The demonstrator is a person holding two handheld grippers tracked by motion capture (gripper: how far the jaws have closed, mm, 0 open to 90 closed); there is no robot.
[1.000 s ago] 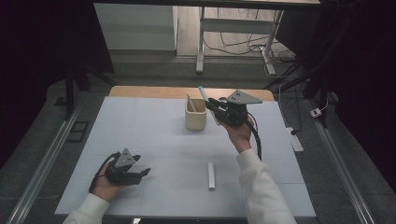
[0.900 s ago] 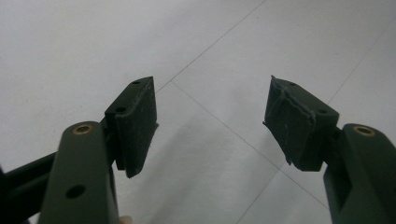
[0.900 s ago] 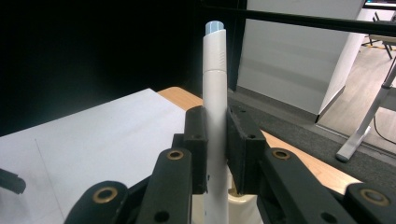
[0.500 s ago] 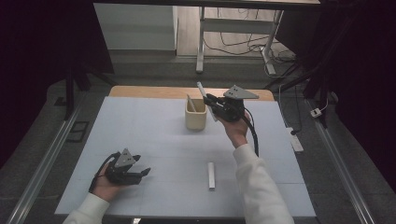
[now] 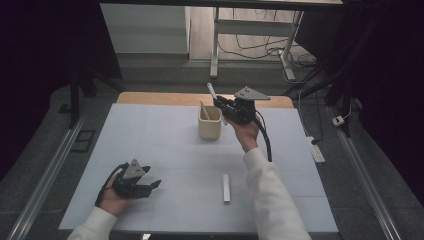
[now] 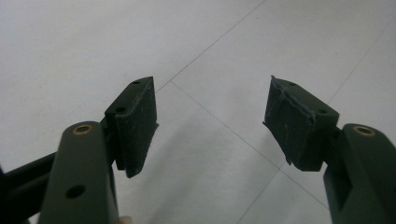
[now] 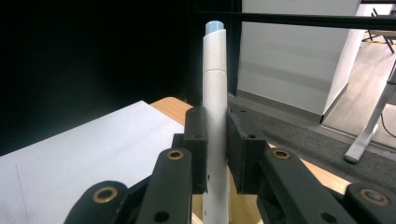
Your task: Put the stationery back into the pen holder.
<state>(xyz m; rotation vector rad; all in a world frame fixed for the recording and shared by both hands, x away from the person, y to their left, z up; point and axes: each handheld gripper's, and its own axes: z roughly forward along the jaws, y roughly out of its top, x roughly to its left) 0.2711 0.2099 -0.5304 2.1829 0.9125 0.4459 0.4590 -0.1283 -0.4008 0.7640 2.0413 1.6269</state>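
the right hand-held gripper (image 5: 218, 101) is clamped on a white pen (image 5: 212, 92), holding it just above and at about 1 o'clock from the beige cup (image 5: 209, 123), which stands at the 12 o'clock end of the white worktop (image 5: 165, 150) and already has one pen (image 5: 204, 110) leaning inside. in the right gripper view the white pen (image 7: 215, 116) sits squarely between the pads, blue tip away from the jaws. to do this well, it seems best to tilt the pen nearer upright over the cup's mouth, lower the near end past the rim beside the leaning pen, and only then let go, so the cup does not tip. the left hand-held gripper (image 5: 150, 186) rests at 7 o'clock, jaws apart and empty, and another white pen (image 5: 226, 188) lies at 5 o'clock, well apart.
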